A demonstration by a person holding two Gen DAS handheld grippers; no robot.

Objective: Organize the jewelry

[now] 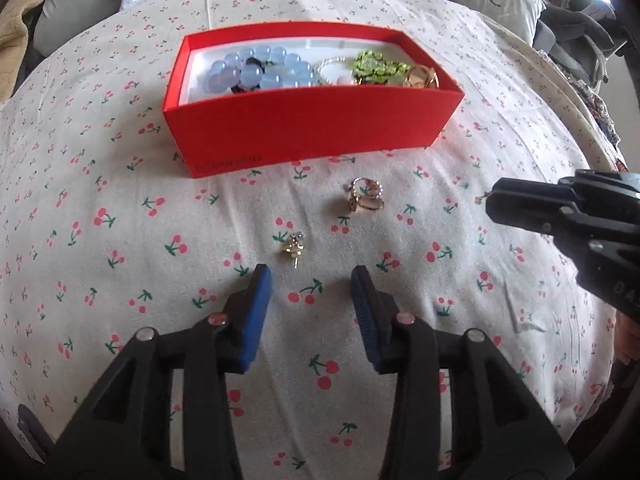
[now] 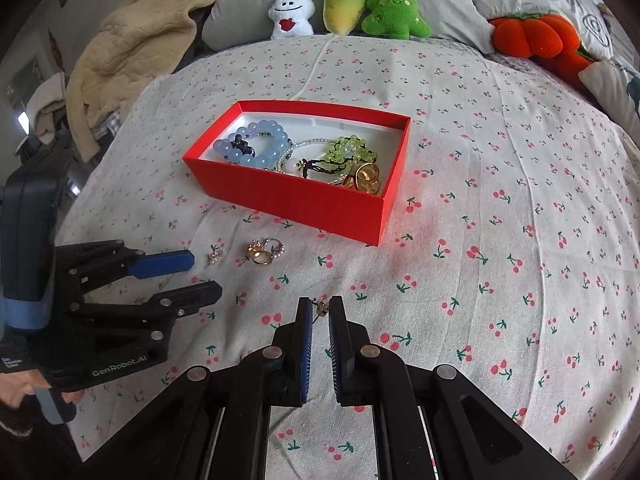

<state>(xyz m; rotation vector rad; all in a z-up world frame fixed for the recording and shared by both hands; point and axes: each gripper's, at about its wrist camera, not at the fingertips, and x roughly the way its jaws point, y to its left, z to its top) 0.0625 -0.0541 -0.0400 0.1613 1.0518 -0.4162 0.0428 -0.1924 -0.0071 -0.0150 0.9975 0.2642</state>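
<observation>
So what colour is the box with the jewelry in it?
Red outside, white inside; the box shows best in the right wrist view.

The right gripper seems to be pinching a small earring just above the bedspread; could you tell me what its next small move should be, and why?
Probably carry it toward the red box and release over it. The right gripper is shut on a small gold earring, the box is open-topped and already holds bracelets. The left gripper stands open near another earring, well to the side.
</observation>
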